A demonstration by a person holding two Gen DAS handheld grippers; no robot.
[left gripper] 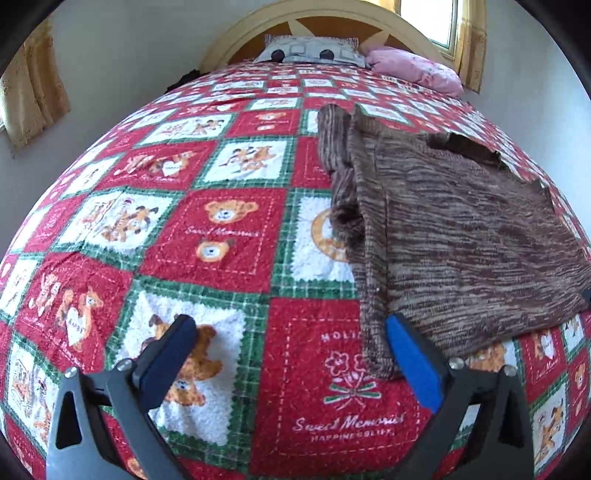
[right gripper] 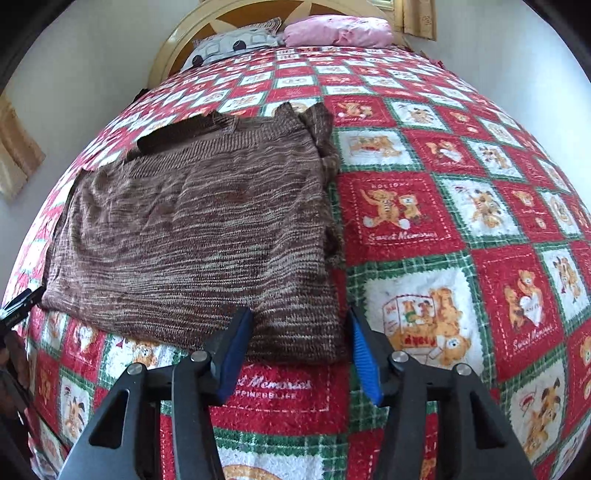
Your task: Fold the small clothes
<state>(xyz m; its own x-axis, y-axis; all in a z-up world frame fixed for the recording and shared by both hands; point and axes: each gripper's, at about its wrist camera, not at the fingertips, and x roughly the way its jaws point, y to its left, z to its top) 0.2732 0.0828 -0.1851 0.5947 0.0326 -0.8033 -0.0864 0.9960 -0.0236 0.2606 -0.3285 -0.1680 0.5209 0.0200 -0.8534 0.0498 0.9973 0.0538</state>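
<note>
While one brown sweater (right gripper: pixel 192 229) lies on the bedspread (right gripper: pixel 424 280), two grippers hover spread, pinching nothing.

The sweater (right gripper: pixel 192 229) is a coarse, ribbed knit in mottled brown, matt and slightly fuzzy. Under it the bedspread (left gripper: pixel 221 236) looks like terry-like cloth, nubbly in its white squares. At 12 o'clock, the headboard (left gripper: pixel 332 22) is painted wood with a soft sheen, and the pink pillow (left gripper: pixel 417 68) is smooth cloth. The left gripper (left gripper: pixel 291 350) has matt dark plastic arms, shiny metal rivets and ridged blue pads (left gripper: pixel 417 365).
</note>
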